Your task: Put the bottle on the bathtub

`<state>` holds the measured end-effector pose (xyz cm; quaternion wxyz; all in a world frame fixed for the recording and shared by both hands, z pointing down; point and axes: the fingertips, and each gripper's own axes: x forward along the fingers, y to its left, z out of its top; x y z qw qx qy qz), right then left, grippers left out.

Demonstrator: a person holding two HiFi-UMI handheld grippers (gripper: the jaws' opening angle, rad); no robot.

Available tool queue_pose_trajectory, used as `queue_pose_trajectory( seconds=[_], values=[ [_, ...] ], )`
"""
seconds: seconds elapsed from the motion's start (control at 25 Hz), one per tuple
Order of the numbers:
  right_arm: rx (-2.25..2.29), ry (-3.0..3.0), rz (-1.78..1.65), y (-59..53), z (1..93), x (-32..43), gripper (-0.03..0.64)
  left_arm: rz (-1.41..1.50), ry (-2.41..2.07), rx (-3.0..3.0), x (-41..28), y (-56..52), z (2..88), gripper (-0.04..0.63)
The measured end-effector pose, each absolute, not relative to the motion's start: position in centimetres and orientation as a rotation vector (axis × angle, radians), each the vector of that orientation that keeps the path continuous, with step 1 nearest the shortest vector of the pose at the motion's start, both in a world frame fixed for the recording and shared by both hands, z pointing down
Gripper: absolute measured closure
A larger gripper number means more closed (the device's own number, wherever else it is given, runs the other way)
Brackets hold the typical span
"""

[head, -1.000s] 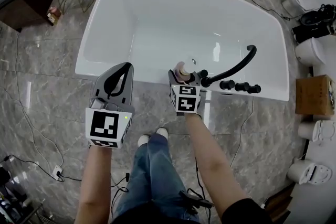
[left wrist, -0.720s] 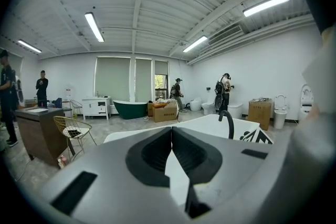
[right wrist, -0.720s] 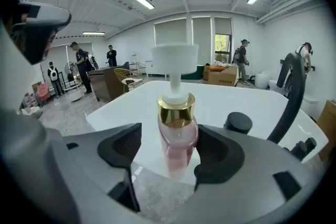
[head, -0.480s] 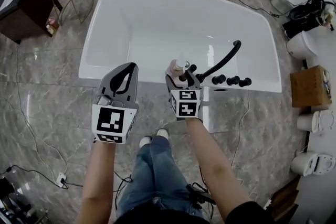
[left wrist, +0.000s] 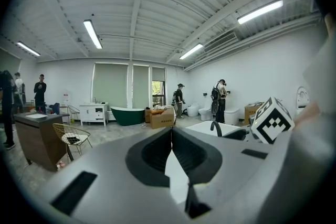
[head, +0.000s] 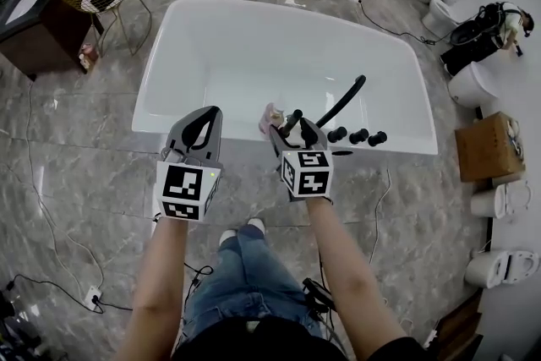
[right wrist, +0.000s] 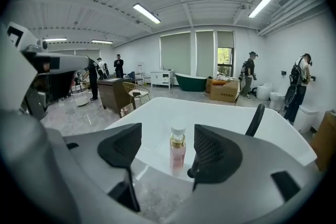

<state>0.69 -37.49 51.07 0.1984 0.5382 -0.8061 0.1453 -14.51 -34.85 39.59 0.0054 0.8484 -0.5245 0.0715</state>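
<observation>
A small pink bottle [head: 272, 119] with a white cap stands upright on the near rim of the white bathtub [head: 245, 140]. My right gripper [head: 297, 124] is open just behind it, on the near side, and does not touch it. In the right gripper view the bottle [right wrist: 177, 152] stands free beyond the gap between the spread jaws of the right gripper [right wrist: 168, 150], with the bathtub [right wrist: 157, 118] behind it. My left gripper [head: 208, 114] hovers over the rim to the left, shut and empty. In the left gripper view the left gripper [left wrist: 171, 137] shows its jaws closed together.
A black curved faucet [head: 342, 101] and black knobs [head: 355, 135] sit on the rim just right of the bottle. A gold wire chair [head: 106, 0] and a dark desk [head: 34, 21] stand at left. Toilets [head: 473, 84] and a cardboard box [head: 486, 150] line the right side.
The right gripper held the bottle over the rim; it has now opened, let the bottle stand on the rim and drawn back slightly. The left gripper stayed shut.
</observation>
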Motion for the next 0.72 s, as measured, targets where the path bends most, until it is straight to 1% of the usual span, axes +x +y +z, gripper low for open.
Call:
queue_pose_trajectory(
  seconds=[0.28, 0.48, 0.52, 0.6, 0.72],
  values=[
    [1.500, -2.347, 0.407, -35.1, 46.7, 1.3, 0.304, 0.183, -1.684, 2.635, -14.1, -33.8, 38.0, 0.583],
    [1.418, -2.425, 0.296, -32.9, 42.7, 2.5, 0.316, 0.152, -1.758, 2.631, -12.8, -33.2, 35.5, 0.583],
    [1.414, -2.435, 0.272, -32.5, 41.9, 2.9, 0.326, 0.151, -1.773, 2.632, -12.6, -33.1, 35.0, 0.583],
    [1.419, -2.460, 0.235, -31.8, 40.1, 3.7, 0.376, 0.155, -1.801, 2.631, -12.3, -32.8, 34.0, 0.583],
    [1.425, -2.517, 0.196, -31.2, 37.1, 4.7, 0.426, 0.141, -1.846, 2.618, -12.1, -32.2, 32.5, 0.583]
  ],
)
